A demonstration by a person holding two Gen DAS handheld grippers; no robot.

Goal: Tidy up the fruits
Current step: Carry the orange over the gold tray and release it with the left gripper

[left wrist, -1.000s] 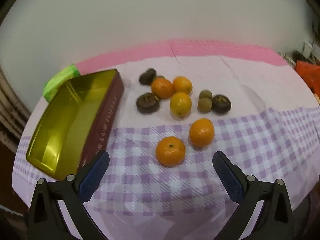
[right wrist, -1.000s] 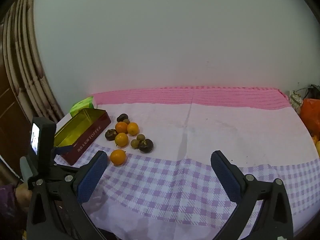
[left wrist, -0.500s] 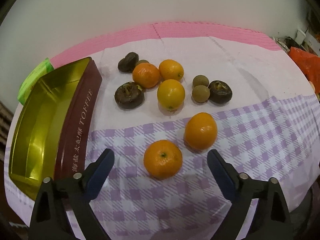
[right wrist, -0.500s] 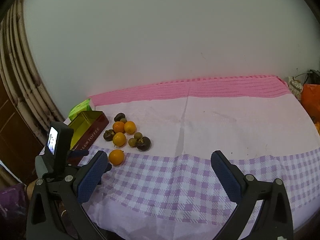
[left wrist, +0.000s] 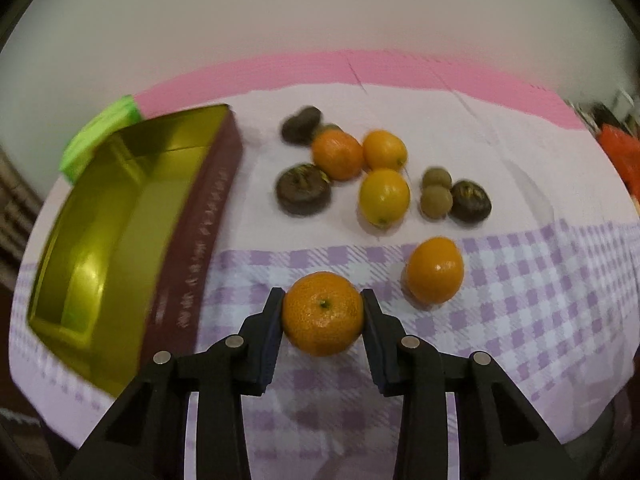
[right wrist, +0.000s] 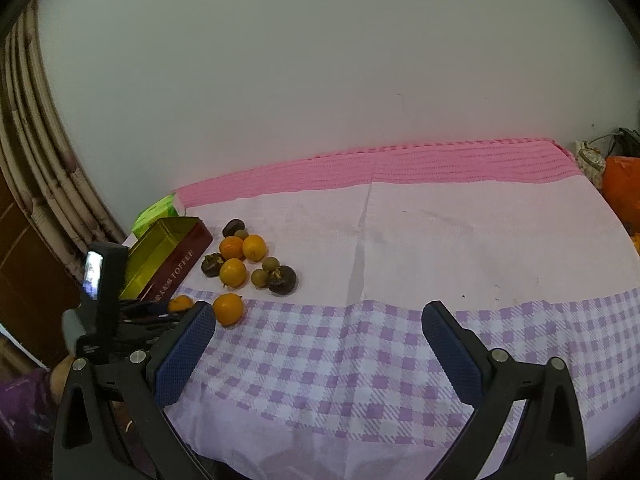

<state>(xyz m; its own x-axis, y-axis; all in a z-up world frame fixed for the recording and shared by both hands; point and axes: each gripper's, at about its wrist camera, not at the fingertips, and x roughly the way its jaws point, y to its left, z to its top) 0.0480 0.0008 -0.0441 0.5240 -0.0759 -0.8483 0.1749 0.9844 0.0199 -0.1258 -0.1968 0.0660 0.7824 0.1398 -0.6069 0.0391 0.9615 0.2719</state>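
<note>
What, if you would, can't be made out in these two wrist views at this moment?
- Gold-lined maroon tin: lettering smeared by motion blur in the left wrist view; its near corner sits behind the left gripper.
- Small brownish fruit: mostly hidden behind an orange mandarin, left wrist view.
- Gripped orange mandarin: partly covered by the left gripper in the right wrist view.
- Green packet: too small to identify.

Left claw [left wrist: 323,312] clamped on mandarin [left wrist: 322,313], beside tin [left wrist: 192,240]
</note>
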